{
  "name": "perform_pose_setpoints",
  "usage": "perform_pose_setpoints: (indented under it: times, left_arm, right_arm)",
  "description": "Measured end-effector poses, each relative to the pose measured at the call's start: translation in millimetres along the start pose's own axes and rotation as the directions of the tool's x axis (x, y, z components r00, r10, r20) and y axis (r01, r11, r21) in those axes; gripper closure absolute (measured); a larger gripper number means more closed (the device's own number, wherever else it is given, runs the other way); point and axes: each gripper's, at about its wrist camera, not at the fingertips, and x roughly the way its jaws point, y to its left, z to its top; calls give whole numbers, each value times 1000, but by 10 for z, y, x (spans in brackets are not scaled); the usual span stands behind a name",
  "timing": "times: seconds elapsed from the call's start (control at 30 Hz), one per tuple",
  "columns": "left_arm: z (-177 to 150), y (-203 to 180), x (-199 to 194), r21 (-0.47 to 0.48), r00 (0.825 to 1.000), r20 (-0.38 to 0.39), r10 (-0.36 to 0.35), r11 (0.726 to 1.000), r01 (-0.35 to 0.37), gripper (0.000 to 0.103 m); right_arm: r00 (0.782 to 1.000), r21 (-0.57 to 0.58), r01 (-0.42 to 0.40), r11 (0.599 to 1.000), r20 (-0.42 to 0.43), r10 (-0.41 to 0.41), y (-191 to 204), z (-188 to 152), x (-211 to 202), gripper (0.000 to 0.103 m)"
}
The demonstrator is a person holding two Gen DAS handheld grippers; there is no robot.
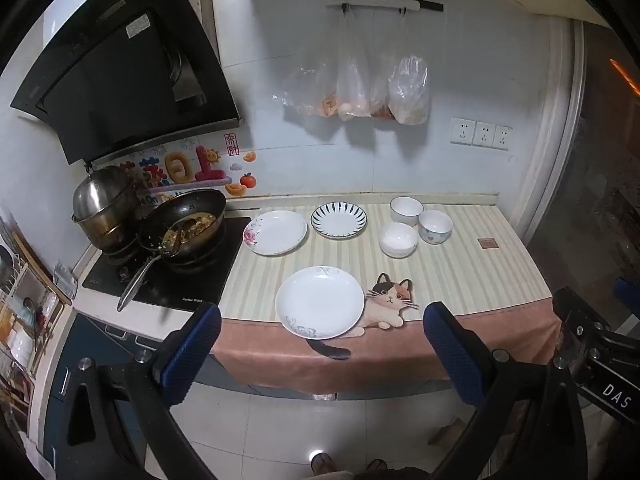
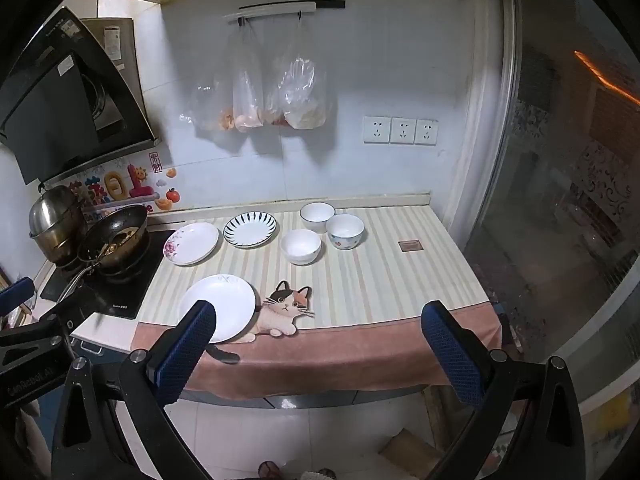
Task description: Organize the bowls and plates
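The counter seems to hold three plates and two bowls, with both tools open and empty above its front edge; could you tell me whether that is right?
Nearly: there are three bowls, not two, clustered behind the three plates. The right wrist view shows them. Both tools, left and right, are indeed open and empty.

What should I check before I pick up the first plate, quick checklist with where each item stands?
1. Left gripper open, nothing between its jaws: ok.
2. Right gripper open, nothing between its jaws: ok.
3. Near plate lies apart from other dishes: ok.
4. Near plate hangs slightly past the striped mat edge, towards the counter front: not ok.
5. Three bowls upright: ok; whether they touch: cannot tell.
6. Flower plate overlaps the stove edge by the wok: not ok.
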Motion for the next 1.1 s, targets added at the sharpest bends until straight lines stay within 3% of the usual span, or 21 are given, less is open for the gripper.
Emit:
perform_pose_setpoints:
  times: [0.03,1.1]
  left_arm:
    - [19,6,31,-8,999,-45,-10,1000,10,0]
    - [-33,198,87,-24,999,-33,2,1000,-3,0]
  right_arm:
    - [1000,0,2,1000,2,-2,6,2,2,0]
    - [1000,-11,-15,1000,3,15,221,40,3,0]
